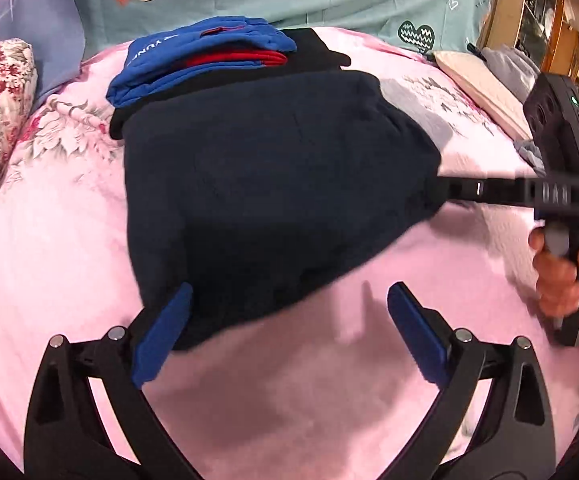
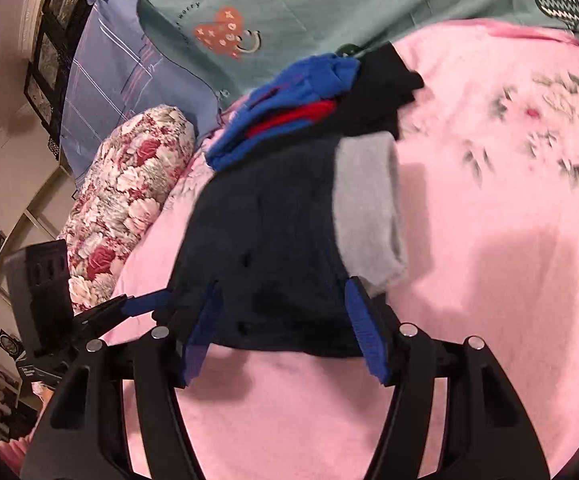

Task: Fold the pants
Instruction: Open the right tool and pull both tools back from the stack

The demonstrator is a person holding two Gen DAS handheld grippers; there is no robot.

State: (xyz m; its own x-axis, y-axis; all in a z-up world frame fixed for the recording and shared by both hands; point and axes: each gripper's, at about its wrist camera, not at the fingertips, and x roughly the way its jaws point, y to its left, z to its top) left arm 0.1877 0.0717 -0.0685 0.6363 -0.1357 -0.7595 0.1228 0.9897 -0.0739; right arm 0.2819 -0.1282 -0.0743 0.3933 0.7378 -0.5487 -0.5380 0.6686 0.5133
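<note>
- Dark navy pants (image 1: pixel 273 200), folded into a compact bundle, lie on a pink floral bed (image 1: pixel 329 400).
- Left tool (image 1: pixel 285 332) spread wide at the bundle's near edge.
- Right tool (image 2: pixel 285 328) spread around the bundle's near end, not pinching.
- Folded blue clothes (image 1: pixel 209 60) sit just behind.

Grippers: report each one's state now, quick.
Left gripper: open, holding nothing, one pad at the edge of the dark navy pants.
Right gripper: open, straddling the pants' near edge, not clamped.
</note>
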